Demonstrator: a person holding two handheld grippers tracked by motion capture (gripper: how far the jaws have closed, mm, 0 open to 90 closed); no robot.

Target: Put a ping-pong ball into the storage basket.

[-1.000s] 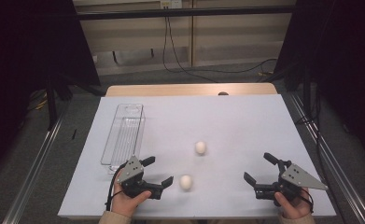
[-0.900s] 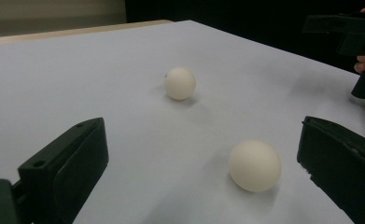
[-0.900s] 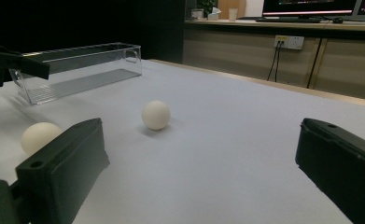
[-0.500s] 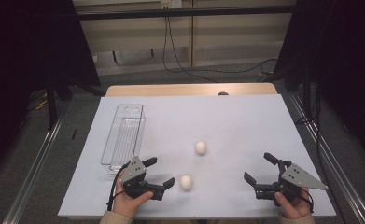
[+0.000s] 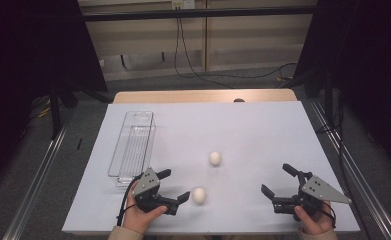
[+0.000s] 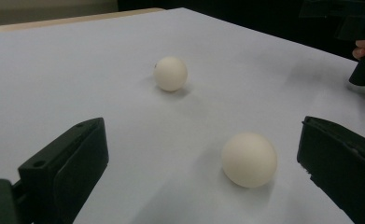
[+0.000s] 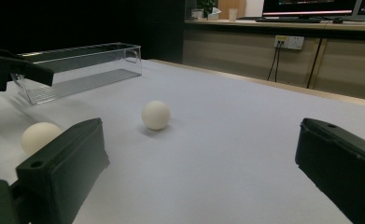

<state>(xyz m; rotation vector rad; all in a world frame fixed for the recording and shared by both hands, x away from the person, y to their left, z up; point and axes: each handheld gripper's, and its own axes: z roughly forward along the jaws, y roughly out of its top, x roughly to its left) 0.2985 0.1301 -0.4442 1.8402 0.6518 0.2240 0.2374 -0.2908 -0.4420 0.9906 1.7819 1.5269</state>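
Left gripper view: smooth, round, cream-white ball (image 6: 249, 159) lies between the wide-open jaws.

The near ball (image 5: 199, 195) is a small, plain, cream-white sphere with a matte surface, resting on the white table. It lies just ahead of the left gripper (image 5: 175, 186), close beside the tip of that gripper's nearer jaw; in the left gripper view it (image 6: 249, 159) sits between the two wide-spread jaws, nearer the right-hand one, touching neither.

The far ball (image 5: 214, 158) looks the same in size and colour, also at rest. It lies farther out from the left gripper, beyond the near ball and apart from it (image 6: 170, 73). From the right gripper (image 5: 278, 181) it lies ahead and off toward the left-hand jaw (image 7: 155, 115).
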